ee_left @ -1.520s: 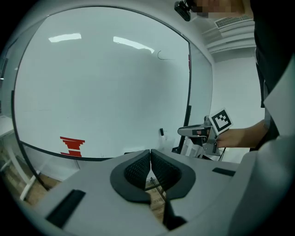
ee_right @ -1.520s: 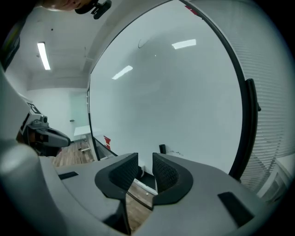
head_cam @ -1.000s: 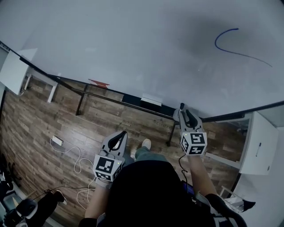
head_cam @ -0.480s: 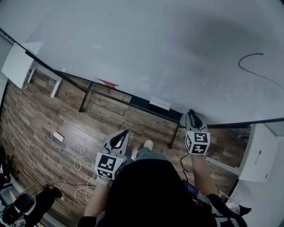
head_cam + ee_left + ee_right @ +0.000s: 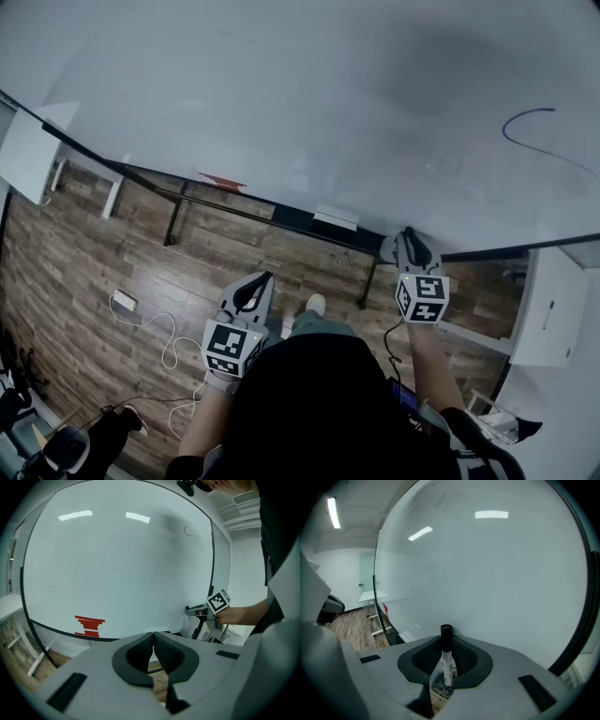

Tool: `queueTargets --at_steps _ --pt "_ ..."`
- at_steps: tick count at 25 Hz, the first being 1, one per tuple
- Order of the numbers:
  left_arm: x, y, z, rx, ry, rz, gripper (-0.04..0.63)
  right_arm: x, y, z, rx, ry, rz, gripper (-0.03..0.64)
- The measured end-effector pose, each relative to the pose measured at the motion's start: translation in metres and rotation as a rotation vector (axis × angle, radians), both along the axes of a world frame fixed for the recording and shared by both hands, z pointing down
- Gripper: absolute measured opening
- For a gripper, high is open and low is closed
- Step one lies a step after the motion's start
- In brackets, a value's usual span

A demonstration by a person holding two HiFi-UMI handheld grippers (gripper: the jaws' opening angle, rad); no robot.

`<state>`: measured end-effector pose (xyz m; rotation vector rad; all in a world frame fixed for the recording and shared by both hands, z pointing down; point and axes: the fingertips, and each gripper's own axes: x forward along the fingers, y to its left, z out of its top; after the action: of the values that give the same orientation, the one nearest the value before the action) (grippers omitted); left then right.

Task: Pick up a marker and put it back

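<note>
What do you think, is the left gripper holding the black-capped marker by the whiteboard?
No. It is the right gripper that holds the black-capped marker by the whiteboard, as the right gripper view shows. The left gripper is shut on nothing.

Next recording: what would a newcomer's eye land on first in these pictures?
The whiteboard fills the upper half of the head view, bare except for a curved blue line at its upper right. Close below it, the right gripper is clamped on a marker whose black end points toward the board. The left gripper is shut on nothing and held lower, over the wooden floor.
</note>
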<state>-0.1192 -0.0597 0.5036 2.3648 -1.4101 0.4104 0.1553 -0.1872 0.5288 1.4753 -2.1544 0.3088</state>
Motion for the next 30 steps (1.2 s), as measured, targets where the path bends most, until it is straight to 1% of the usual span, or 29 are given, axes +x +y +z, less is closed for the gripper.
queueTargets --at_steps 8,17,21,24,30 --pt "0.004 -0.013 -0.005 0.022 0.012 0.086 0.023 0.005 0.008 -0.043 0.088 -0.034 0.055 0.089" --pt "0.015 -0.028 -0.022 0.085 0.053 0.207 0.023 0.008 0.041 -0.099 0.191 -0.084 0.136 0.089" --pt "0.022 -0.036 -0.034 0.112 0.064 0.26 0.023 0.006 0.061 -0.115 0.216 -0.095 0.166 0.089" --pt "0.033 -0.039 -0.038 0.14 0.071 0.332 0.023 0.003 0.077 -0.123 0.229 -0.103 0.186 0.089" --pt "0.058 -0.04 -0.044 0.16 0.087 0.443 0.023 -0.008 0.11 -0.121 0.22 -0.123 0.199 0.089"
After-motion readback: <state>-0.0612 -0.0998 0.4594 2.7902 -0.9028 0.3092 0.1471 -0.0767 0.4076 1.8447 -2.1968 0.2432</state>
